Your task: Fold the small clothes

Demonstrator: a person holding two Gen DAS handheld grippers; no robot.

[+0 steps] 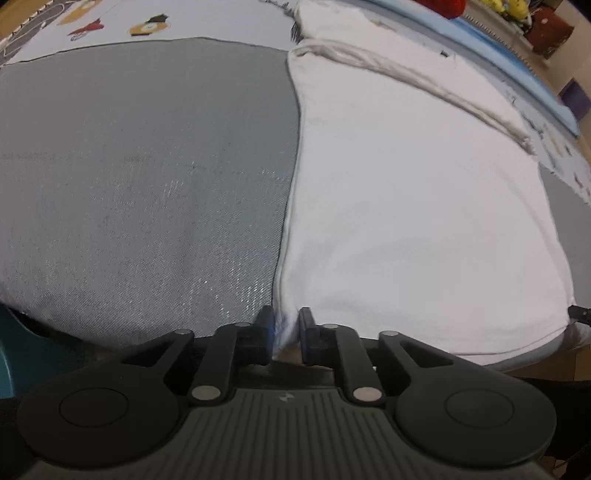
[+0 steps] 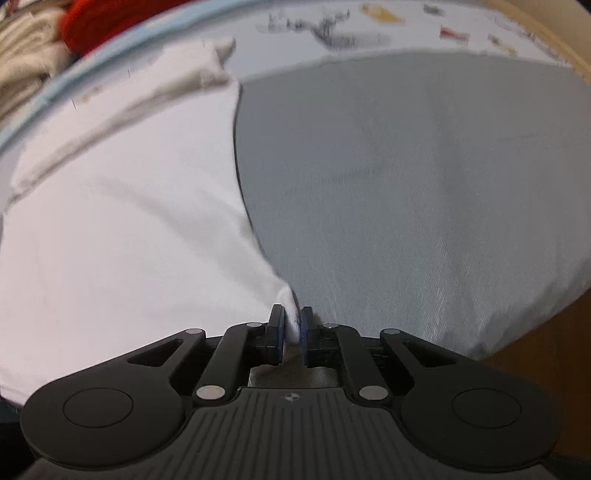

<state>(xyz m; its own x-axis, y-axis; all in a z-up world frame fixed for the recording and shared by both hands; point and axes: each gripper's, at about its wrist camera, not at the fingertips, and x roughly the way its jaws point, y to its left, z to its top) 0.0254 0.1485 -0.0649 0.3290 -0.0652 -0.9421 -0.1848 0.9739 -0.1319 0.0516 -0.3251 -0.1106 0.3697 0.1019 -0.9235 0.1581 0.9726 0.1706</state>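
A white garment (image 1: 406, 206) lies spread on a grey mat (image 1: 147, 166), filling the right half of the left wrist view. My left gripper (image 1: 286, 328) is shut on the garment's near left corner at the mat's front edge. In the right wrist view the same white garment (image 2: 122, 229) fills the left half, over the grey mat (image 2: 424, 184). My right gripper (image 2: 293, 326) is shut on the garment's near right corner. A folded band or sleeve (image 1: 424, 77) runs across the garment's far part.
A patterned light cloth (image 1: 147, 22) lies beyond the mat. A blue edge (image 1: 517, 62) borders the right. A red item (image 2: 103, 18) and pale folded fabrics (image 2: 26, 55) sit at the far left of the right wrist view. A teal object (image 1: 11, 354) is at the near left.
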